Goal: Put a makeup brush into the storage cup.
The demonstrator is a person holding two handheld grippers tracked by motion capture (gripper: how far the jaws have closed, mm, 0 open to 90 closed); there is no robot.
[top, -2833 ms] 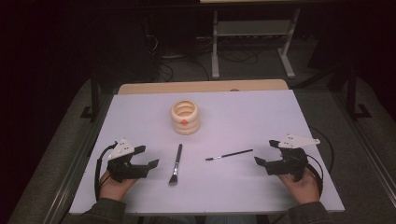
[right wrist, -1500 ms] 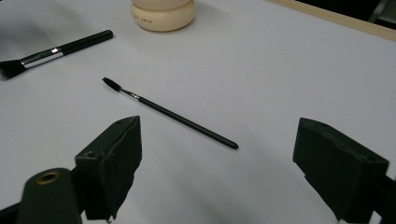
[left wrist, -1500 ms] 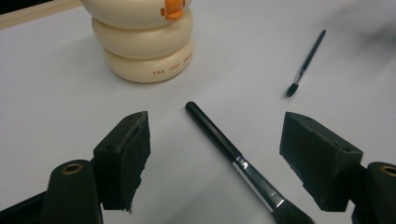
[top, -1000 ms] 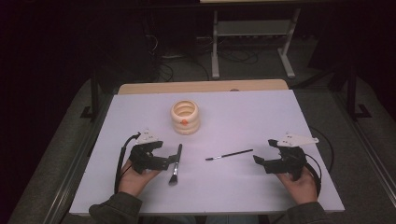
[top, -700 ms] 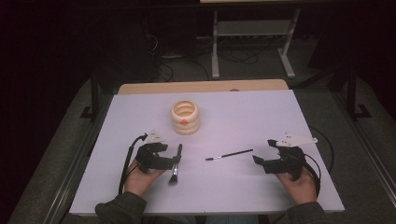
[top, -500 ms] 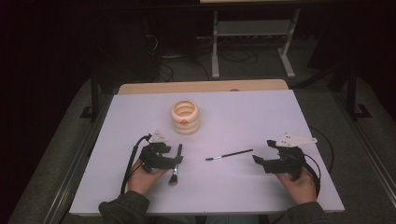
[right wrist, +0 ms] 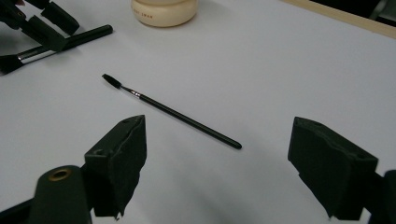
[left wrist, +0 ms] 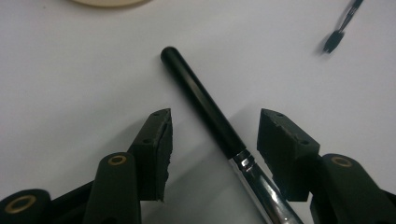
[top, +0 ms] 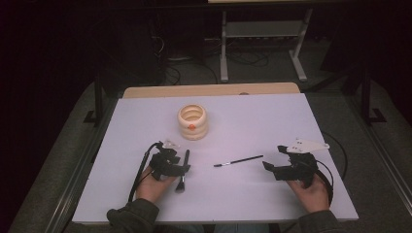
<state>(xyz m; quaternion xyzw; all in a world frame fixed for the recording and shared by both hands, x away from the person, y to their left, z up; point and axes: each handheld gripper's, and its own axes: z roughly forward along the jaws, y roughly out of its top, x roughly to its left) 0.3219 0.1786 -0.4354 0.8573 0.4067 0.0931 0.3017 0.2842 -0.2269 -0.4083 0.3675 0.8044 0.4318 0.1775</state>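
Note:
A thick black makeup brush (top: 186, 156) with a silver ferrule (left wrist: 257, 182) lies on the white table, handle pointing away. My left gripper (top: 181, 168) is open, its jaws on either side of the handle (left wrist: 201, 98) just above the ferrule, with a gap on each side. A thin black brush (top: 238, 160) lies mid-table, its small head to the left. My right gripper (top: 273, 158) is open and empty, a short way right of it; in the right gripper view the thin brush (right wrist: 173, 112) lies just ahead of the wide-open gripper (right wrist: 219, 135).
A cream ribbed cup (top: 192, 121) with an orange dot stands behind the brushes, mid-table. The white table top (top: 252, 116) ends at a wooden strip at the back. A metal rack and cables are on the dark floor beyond.
My left gripper has moved right from the table's left side to the thick brush and now straddles its handle. The right gripper has barely moved. Both brushes lie where they were.

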